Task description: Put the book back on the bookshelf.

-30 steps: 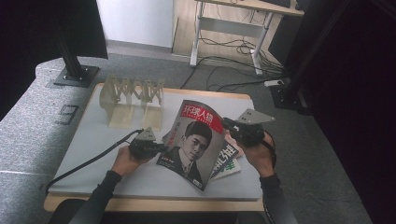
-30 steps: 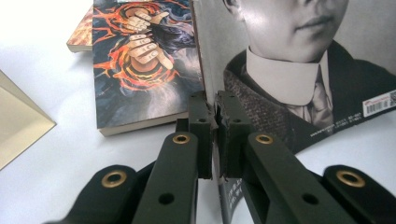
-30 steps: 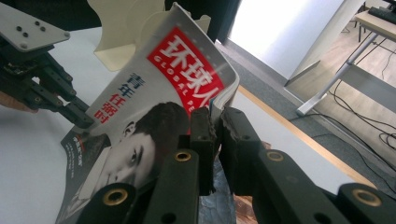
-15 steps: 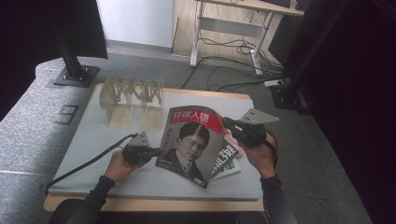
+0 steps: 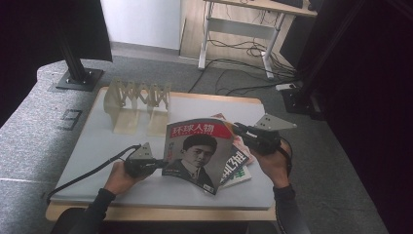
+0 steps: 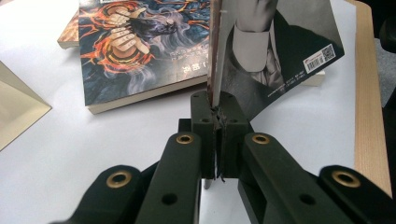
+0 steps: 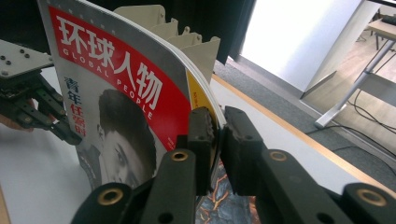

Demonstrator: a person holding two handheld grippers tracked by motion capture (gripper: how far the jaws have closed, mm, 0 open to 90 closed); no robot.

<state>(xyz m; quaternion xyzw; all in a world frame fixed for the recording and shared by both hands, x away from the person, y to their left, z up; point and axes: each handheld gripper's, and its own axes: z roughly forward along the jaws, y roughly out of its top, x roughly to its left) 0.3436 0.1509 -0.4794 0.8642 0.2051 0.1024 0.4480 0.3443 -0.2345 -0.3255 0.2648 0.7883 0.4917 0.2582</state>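
Note:
A magazine [image 5: 197,151] with a red masthead and a portrait cover is held up off the white table top [image 5: 97,146], bowed between both grippers. My left gripper [image 5: 162,165] is shut on its lower left edge. In the left gripper view the jaws [image 6: 215,109] pinch the magazine [image 6: 275,51] edge-on. My right gripper [image 5: 235,128] is shut on the upper right corner, and the right gripper view has its jaws [image 7: 217,126] closed on the curved cover [image 7: 116,88]. The left gripper [image 7: 70,135] also appears there, at the magazine's far edge.
A stack of books [image 5: 238,163] lies under and to the right of the magazine, topped by a fiery-covered book [image 6: 140,46]. A beige slotted rack [image 5: 139,97] stands at the back left of the table. The wooden table edge [image 6: 369,93] runs along the front.
The magazine and both grippers have shifted a little left and toward the person. The cover now faces the high camera more squarely.

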